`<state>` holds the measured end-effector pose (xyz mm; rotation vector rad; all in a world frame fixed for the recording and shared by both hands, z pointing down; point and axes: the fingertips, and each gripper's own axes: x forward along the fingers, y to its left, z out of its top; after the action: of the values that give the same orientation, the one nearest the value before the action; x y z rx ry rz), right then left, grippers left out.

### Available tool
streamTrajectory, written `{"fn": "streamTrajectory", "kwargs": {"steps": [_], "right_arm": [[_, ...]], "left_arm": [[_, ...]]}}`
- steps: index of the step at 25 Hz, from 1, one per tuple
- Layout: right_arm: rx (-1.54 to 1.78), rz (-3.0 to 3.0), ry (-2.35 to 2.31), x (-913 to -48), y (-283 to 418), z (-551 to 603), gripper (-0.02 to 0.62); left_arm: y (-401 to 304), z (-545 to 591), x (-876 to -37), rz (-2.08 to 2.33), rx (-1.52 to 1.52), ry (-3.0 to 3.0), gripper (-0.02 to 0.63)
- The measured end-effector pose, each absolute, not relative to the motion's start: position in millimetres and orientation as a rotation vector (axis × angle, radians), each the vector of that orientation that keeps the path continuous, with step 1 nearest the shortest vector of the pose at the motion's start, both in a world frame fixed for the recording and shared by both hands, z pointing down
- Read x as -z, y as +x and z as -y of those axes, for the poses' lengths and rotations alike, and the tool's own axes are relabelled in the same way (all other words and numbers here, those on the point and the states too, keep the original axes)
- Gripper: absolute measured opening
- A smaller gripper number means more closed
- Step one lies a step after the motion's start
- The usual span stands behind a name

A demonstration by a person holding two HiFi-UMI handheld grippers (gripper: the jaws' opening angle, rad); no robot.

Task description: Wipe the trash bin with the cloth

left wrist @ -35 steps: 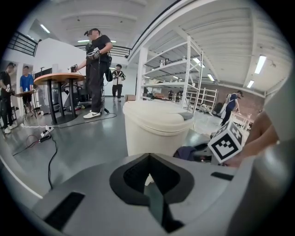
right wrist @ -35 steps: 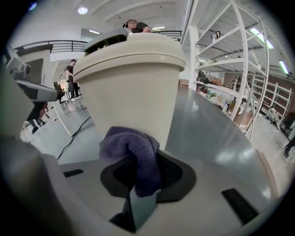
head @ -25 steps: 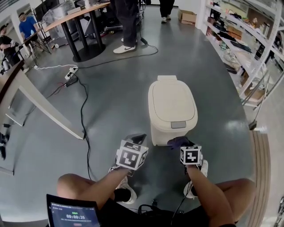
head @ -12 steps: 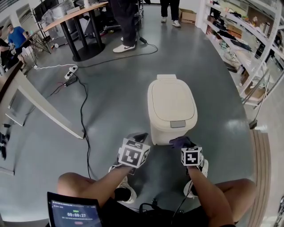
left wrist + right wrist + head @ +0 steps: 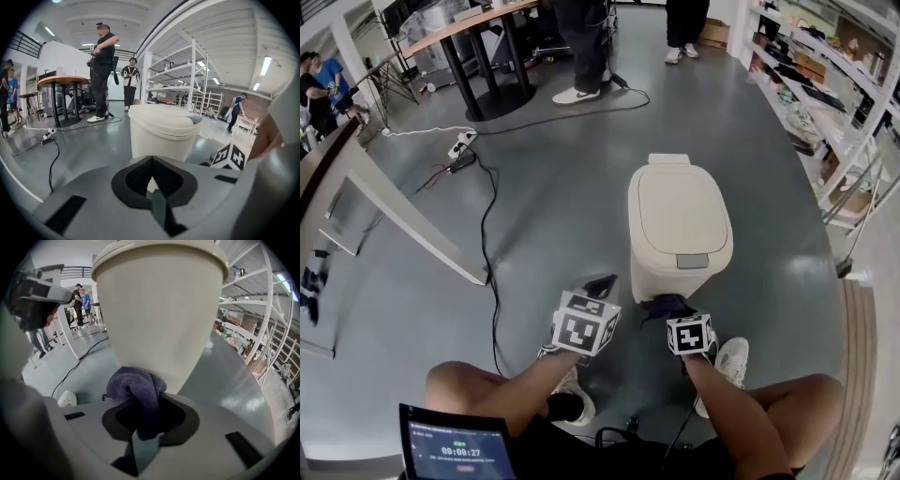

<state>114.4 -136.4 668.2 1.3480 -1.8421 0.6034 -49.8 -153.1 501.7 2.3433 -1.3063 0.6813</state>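
The beige lidded trash bin [image 5: 680, 225] stands upright on the grey floor [image 5: 544, 216], with open room to its left as far as the black cable [image 5: 483, 253] and white shelving [image 5: 834, 122] close along its right. The lid's long axis runs straight away from the person, grey front tab towards them and hinge at the far end. The right gripper [image 5: 667, 307] is clamped on a bunched purple cloth [image 5: 137, 391] low at the bin's near wall, though I can't be sure it touches, and the left gripper [image 5: 598, 285] hovers just left of the base, jaws closed together on nothing.
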Motion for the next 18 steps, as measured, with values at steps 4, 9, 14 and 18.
{"fn": "streamTrajectory", "kwargs": {"steps": [4, 9, 14, 18], "right_arm": [[-0.621, 1.877, 1.270, -680, 80, 139, 0.078], [-0.623, 1.864, 1.207, -694, 55, 136, 0.078], [-0.665, 1.851, 1.176, -711, 38, 140, 0.078], [-0.659, 1.833, 1.198, -724, 47, 147, 0.078]], "left_arm": [[-61, 152, -505, 1.315, -0.685, 2.325, -0.003], [-67, 150, -504, 1.312, -0.671, 2.316, -0.003], [-75, 155, -510, 1.298, -0.673, 2.313, -0.003], [-76, 158, -521, 1.305, -0.679, 2.299, -0.003]]}}
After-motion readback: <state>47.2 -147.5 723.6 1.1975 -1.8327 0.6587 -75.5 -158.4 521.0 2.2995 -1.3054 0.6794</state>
